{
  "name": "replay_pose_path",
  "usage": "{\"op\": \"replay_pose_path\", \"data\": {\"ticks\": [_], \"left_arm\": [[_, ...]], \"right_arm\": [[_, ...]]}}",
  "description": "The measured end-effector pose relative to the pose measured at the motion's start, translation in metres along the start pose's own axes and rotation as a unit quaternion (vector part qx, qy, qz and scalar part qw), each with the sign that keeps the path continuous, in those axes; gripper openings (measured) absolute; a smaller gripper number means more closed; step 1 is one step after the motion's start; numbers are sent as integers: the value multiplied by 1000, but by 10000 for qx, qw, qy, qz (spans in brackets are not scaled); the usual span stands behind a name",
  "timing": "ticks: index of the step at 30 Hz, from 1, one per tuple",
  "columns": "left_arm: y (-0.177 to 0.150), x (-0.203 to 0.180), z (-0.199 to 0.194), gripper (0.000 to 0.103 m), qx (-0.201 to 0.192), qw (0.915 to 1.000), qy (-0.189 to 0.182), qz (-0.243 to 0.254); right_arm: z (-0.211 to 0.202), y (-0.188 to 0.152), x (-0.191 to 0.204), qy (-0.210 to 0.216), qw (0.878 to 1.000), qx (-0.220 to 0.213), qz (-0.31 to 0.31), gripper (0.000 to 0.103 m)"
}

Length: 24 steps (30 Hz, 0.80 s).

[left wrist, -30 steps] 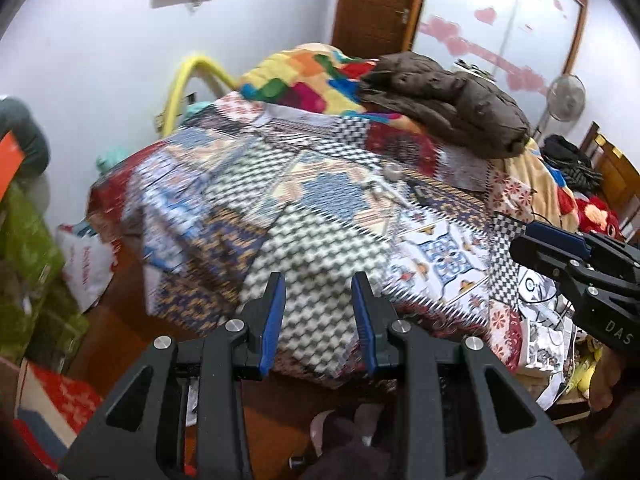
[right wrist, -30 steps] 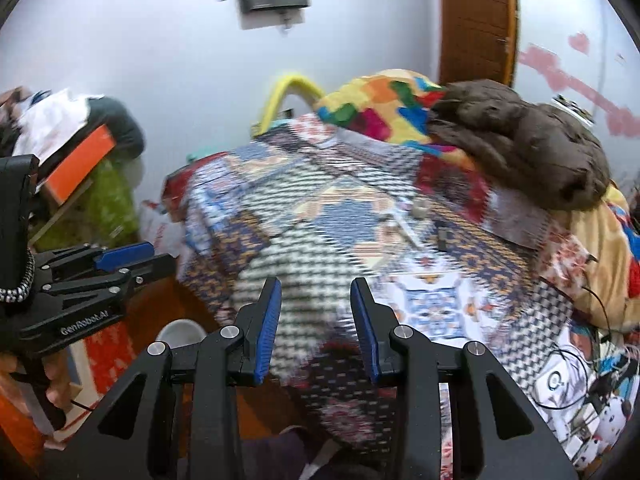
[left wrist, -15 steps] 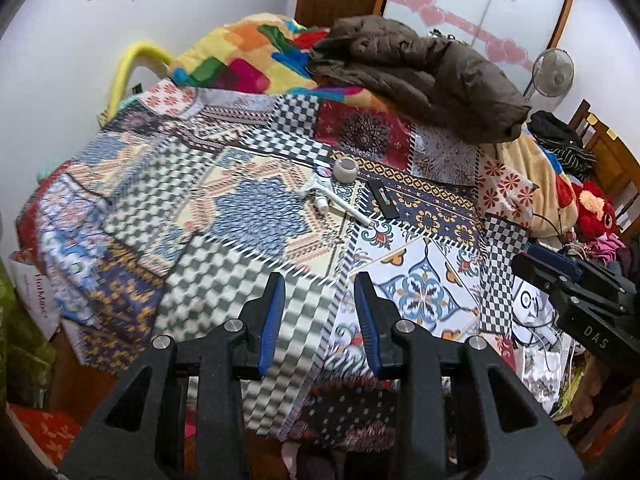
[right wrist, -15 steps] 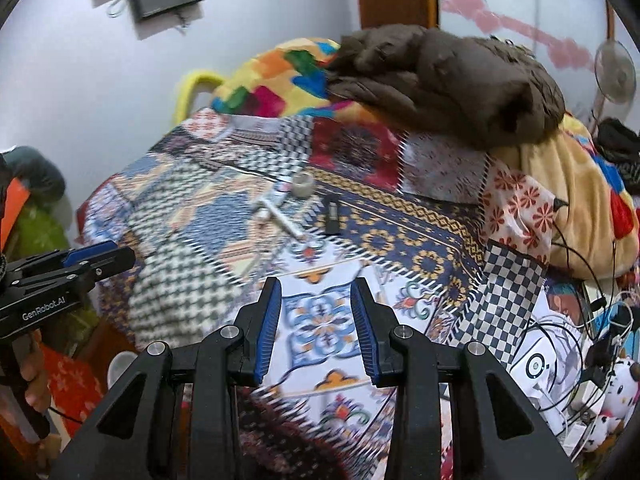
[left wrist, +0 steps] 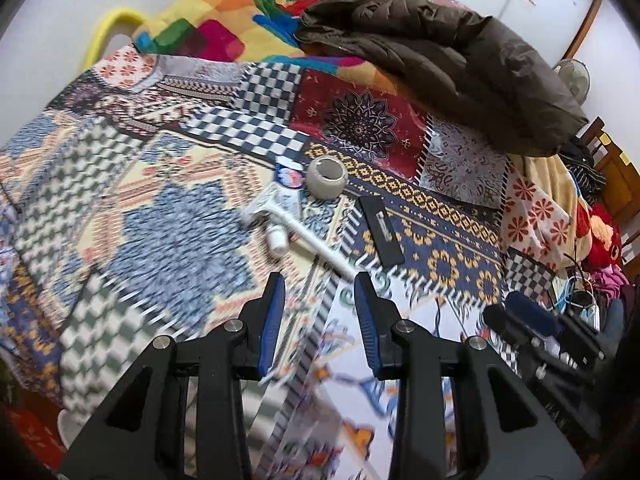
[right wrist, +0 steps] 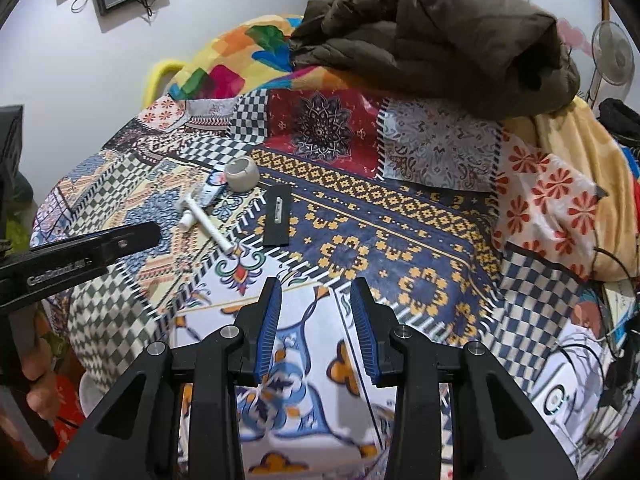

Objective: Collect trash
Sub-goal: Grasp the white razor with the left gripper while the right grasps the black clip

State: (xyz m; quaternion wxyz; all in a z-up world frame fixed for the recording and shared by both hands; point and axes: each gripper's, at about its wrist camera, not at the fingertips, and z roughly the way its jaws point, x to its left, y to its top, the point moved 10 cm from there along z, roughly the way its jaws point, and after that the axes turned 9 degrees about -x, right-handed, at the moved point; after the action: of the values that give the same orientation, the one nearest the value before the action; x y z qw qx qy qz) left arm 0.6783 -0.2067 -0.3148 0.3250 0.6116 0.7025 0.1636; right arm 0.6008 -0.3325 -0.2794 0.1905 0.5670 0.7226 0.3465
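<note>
Small items lie on a patchwork bedspread (left wrist: 168, 216): a grey tape roll (left wrist: 327, 176), a flattened white tube (left wrist: 282, 199), a white stick (left wrist: 316, 245), a small white bottle (left wrist: 277, 239) and a black flat strip (left wrist: 380, 236). My left gripper (left wrist: 318, 312) is open and empty, just short of the stick's near end. My right gripper (right wrist: 315, 316) is open and empty, over the bedspread (right wrist: 400, 240), nearer than the tape roll (right wrist: 242, 176), the stick (right wrist: 210, 227) and the black strip (right wrist: 278, 220). The left gripper's side (right wrist: 80, 260) shows in the right wrist view.
A brown jacket (left wrist: 440, 56) and a bright multicoloured blanket (left wrist: 224, 28) are piled at the far side of the bed. Clothes, cables and toys (left wrist: 584, 264) crowd the right side. A fan (right wrist: 612, 60) stands at back right, and a yellow tube (left wrist: 108, 32) at the left wall.
Both grippers have moved forward and up over the bed, so the small items are much closer. Both stay open.
</note>
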Motion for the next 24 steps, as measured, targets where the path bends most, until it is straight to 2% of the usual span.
{"op": "replay_pose_path", "data": {"ticks": [4, 6, 11, 16, 17, 18, 19, 24], "left_arm": [[-1, -4, 34, 35, 163, 9997, -65, -156], [-2, -6, 48, 35, 268, 9988, -240, -328], [3, 7, 68, 33, 195, 9984, 17, -534], [9, 11, 71, 24, 35, 9988, 205, -450], [9, 11, 70, 21, 30, 9988, 193, -455], [9, 11, 70, 10, 28, 9989, 180, -438], [9, 11, 67, 8, 24, 9991, 168, -400], [10, 12, 41, 8, -175, 9996, -32, -227]], "right_arm": [[16, 0, -3, -5, 10000, 17, -53, 33], [22, 0, -4, 8, 10000, 17, -93, 33], [29, 6, -6, 65, 9999, -42, -141, 33], [39, 7, 3, 178, 9995, -10, -247, 33], [42, 6, 6, 202, 9994, 17, -270, 33], [46, 6, 9, 248, 9993, 50, -287, 33], [48, 6, 12, 286, 9991, 76, -289, 33], [65, 8, 28, 379, 9984, 133, -404, 33]]}}
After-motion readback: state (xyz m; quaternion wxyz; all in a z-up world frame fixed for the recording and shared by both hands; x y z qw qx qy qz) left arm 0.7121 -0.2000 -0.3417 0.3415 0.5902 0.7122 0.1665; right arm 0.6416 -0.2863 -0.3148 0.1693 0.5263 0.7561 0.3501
